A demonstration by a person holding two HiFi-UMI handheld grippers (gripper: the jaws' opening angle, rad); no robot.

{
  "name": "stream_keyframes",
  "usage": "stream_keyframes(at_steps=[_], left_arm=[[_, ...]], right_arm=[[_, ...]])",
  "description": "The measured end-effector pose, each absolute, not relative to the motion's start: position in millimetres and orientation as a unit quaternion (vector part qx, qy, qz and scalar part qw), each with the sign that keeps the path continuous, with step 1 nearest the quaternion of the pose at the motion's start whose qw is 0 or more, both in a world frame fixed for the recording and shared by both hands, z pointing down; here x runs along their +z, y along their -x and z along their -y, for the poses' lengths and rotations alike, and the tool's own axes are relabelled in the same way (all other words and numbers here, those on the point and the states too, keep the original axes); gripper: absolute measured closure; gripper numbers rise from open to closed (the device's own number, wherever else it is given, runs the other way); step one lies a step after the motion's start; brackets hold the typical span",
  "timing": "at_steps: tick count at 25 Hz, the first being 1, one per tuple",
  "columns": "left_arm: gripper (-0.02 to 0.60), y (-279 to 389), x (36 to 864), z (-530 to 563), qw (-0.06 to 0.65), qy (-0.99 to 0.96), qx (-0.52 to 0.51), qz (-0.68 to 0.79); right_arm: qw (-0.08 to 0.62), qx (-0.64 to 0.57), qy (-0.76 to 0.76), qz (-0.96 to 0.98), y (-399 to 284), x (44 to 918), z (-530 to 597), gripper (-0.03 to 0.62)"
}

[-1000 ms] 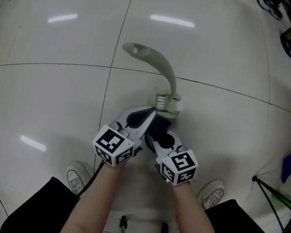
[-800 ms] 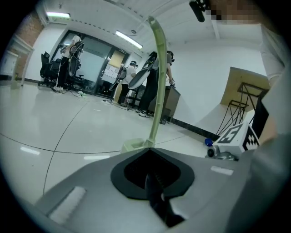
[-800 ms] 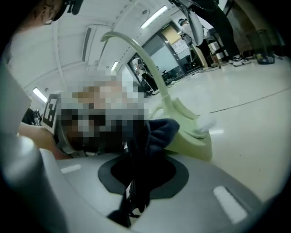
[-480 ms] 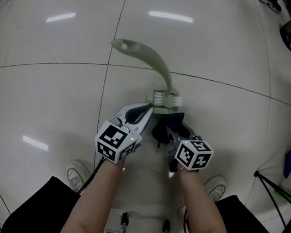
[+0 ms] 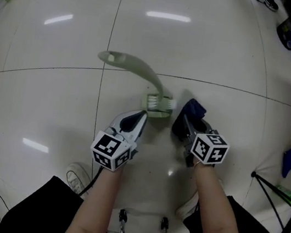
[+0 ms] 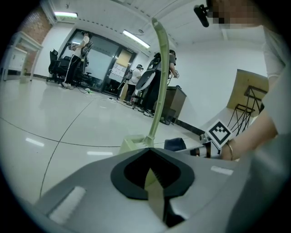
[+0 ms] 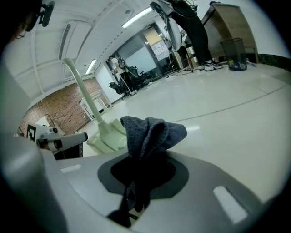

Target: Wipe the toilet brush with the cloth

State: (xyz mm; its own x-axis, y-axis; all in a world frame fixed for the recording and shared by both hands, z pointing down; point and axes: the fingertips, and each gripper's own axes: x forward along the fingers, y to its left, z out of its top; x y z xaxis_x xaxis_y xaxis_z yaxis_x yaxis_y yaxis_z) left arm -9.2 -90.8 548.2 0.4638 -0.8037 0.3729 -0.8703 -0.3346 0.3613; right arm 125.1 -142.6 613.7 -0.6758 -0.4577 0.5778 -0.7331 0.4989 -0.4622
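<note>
The pale green toilet brush [image 5: 157, 105] lies on the white floor, its curved handle [image 5: 134, 66] reaching up and left. My left gripper [image 5: 143, 116] is shut on a pale green strip at the brush's head end; in the left gripper view that strip sits between the jaws [image 6: 153, 179] and the handle [image 6: 157, 73] rises beyond. My right gripper [image 5: 185, 119] is shut on a dark blue cloth [image 5: 192, 109], held just right of the brush head and apart from it. The right gripper view has the cloth [image 7: 150, 129] bunched over the jaws, with the brush [image 7: 108, 132] to its left.
A blue object [image 5: 290, 164] lies on the floor at the right, beside black stand legs [image 5: 280, 192]. My shoe [image 5: 76, 176] shows below the left gripper. A dark bin [image 7: 234, 53] and people by chairs [image 6: 77, 59] stand far off.
My right gripper has carried the cloth out to the right, away from the left gripper and the brush head. The brush and left gripper have shifted slightly left.
</note>
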Motion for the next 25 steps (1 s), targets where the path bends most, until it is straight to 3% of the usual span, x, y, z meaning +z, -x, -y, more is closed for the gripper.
stream_keyframes(at_steps=[12,25], left_arm=[[0.574,3.7,546.3,89.5,0.261,-0.807,0.026,0.529],[0.574,14.1,547.0,100.3,0.264,-0.803,0.02,0.533]], right_arm=[[0.228,0.404,-0.225,0.857,-79.5,635.3,181.4,0.53],[0.156,0.541,-0.205,0.801,-95.6,640.6,123.5,0.528]])
